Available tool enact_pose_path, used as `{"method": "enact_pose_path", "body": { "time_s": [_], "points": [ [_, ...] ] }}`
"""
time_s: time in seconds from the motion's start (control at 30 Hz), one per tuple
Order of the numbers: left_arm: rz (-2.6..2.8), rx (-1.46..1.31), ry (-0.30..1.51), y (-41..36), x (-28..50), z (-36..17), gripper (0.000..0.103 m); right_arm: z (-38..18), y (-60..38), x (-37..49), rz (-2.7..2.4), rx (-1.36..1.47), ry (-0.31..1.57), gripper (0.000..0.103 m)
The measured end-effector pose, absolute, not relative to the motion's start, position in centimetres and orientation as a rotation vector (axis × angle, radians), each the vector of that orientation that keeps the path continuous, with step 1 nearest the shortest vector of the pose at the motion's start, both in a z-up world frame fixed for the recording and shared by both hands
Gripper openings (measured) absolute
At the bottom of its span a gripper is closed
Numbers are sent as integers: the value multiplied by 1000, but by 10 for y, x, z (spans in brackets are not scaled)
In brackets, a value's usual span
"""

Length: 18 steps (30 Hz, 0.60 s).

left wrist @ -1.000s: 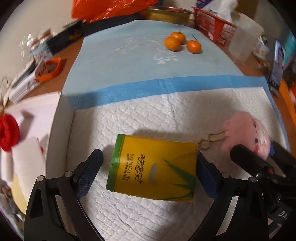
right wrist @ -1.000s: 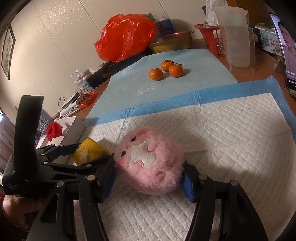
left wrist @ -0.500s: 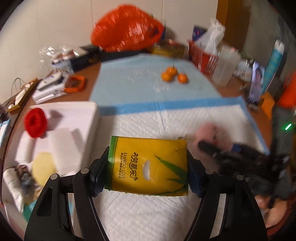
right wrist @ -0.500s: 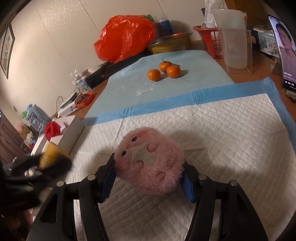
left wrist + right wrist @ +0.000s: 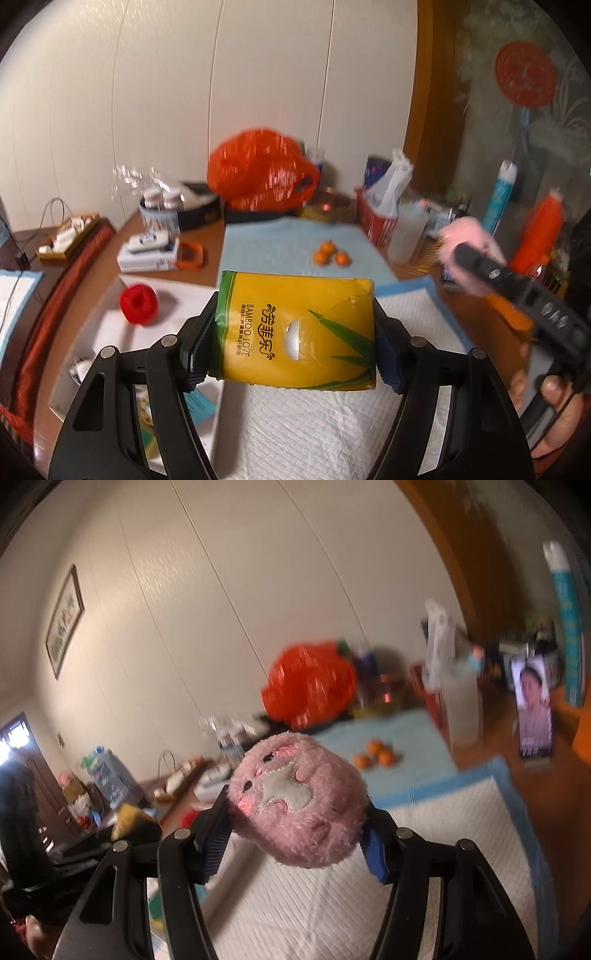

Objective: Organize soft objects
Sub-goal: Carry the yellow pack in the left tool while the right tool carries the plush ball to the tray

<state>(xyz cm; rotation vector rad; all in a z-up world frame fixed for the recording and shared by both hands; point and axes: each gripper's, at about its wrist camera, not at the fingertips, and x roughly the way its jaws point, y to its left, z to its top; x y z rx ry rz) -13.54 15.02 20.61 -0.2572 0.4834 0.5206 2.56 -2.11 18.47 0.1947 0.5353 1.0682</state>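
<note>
Two grippers, each clamped on one soft thing, both held up above the white quilted pad.

From the left: one red yarn ball lies in the white box beside the pad. The left gripper has its pads pressed on both short sides of one yellow tissue pack, printed "BAMBOO LOVE" under Chinese characters with green bamboo leaves. Behind it, three small oranges sit close together on the light blue mat, and one orange plastic bag stands by the wall. On the right, the right gripper squeezes one pink plush toy, its stitched face turned up, clear of the pad.
</note>
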Motion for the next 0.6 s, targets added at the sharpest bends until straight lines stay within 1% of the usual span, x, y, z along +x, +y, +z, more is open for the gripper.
{"method": "enact_pose_path", "body": {
  "time_s": [0.1, 0.17, 0.6],
  "points": [
    [526, -240, 440, 152, -152, 220, 73, 210, -28, 4, 1069, 215, 448, 62],
    [523, -242, 418, 158, -160, 224, 73, 217, -25, -7, 1065, 200, 418, 62],
    [507, -260, 388, 189, -202, 226, 73, 221, -6, -40, 1049, 197, 404, 62]
  ]
}}
